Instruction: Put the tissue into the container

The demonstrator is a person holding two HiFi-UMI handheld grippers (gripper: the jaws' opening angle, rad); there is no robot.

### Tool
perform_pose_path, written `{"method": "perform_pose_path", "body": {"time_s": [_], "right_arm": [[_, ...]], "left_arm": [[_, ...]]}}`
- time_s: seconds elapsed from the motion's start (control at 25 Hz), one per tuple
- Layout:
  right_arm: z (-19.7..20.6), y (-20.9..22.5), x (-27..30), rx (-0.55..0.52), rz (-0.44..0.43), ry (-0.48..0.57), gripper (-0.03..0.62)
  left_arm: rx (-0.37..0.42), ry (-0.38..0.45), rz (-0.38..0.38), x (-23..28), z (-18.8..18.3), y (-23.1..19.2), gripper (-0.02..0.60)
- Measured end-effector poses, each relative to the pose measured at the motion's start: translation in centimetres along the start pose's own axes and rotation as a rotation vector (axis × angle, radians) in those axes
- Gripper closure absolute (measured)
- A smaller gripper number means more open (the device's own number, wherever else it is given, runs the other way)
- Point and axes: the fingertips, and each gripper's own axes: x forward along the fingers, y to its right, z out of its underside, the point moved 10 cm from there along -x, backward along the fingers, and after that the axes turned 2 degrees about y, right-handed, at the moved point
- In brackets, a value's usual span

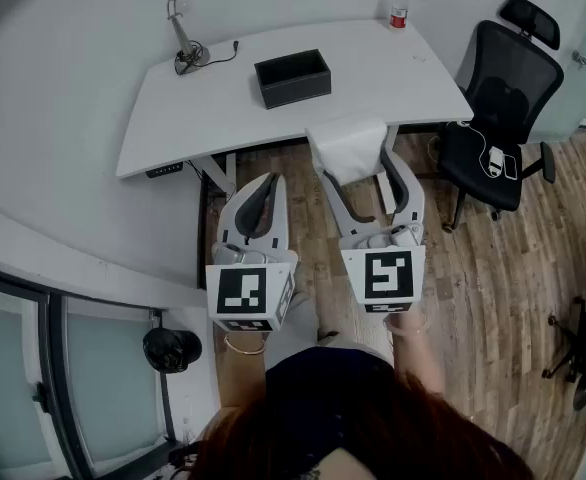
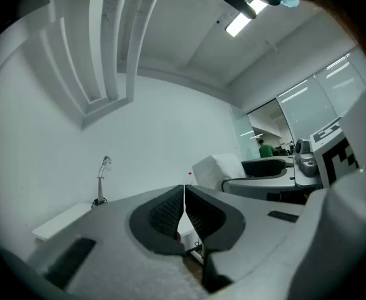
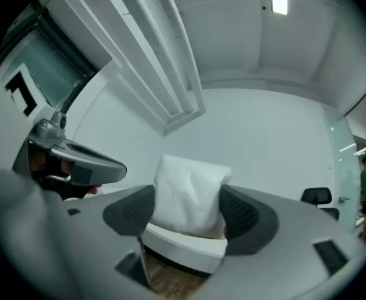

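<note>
Between the right gripper (image 1: 358, 168) jaws, spread wide, the tissue (image 1: 348, 143) is clamped at the near desk (image 1: 173, 118) edge. Judged light, soft, crushable; best gripped by its flanks. Left gripper (image 1: 263, 186) jaws are closed, empty. Container (image 1: 293, 78) is unfilled.

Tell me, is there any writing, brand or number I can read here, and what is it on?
No words can be read anywhere.
Bottle on the table: red label, too small to read.
Left cube and right cube: black-and-white square patterns, no letters.
</note>
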Motion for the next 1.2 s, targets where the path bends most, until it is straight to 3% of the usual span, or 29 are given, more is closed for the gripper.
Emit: {"method": "perform_pose_path", "body": {"time_s": [1.2], "right_arm": [[0.4, -3.6, 10.7, -0.051, 0.057, -0.058, 0.246]], "left_arm": [[-0.032, 0.040, 0.061, 5.8, 1.7, -11.1, 0.554]]}}
